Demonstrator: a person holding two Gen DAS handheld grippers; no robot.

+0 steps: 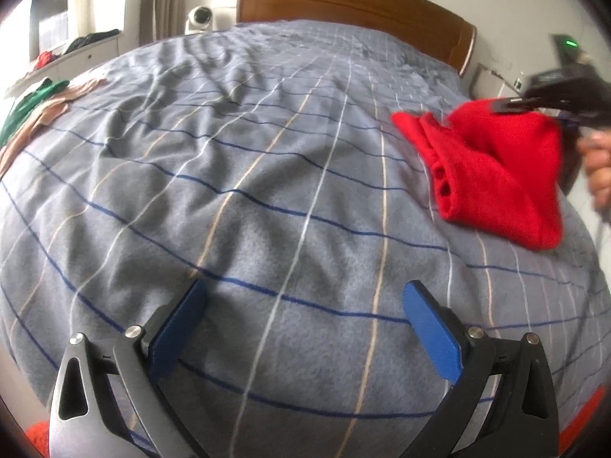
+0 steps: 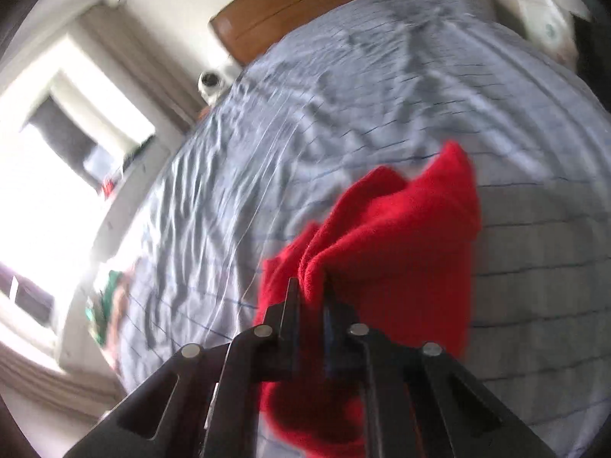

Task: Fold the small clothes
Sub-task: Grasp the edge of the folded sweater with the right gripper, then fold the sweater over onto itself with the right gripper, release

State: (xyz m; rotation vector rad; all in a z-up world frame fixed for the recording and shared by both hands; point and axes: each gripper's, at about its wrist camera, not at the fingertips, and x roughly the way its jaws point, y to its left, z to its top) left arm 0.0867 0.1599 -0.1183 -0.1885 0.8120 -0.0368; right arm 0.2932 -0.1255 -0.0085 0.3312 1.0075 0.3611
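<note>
A folded red knitted garment (image 1: 496,175) hangs over the right side of the bed, pinched at its top edge by my right gripper (image 1: 511,104). In the right wrist view my right gripper (image 2: 310,286) is shut on the red garment (image 2: 389,252), which drapes down in front of the fingers. My left gripper (image 1: 305,297) is open and empty, low over the grey checked blanket (image 1: 248,175) near the foot of the bed, well left of the garment.
A pile of green and beige clothes (image 1: 34,114) lies at the bed's left edge. A wooden headboard (image 1: 355,0) stands at the far end, with a white round device (image 1: 200,19) beside it. A window and ledge are at the left.
</note>
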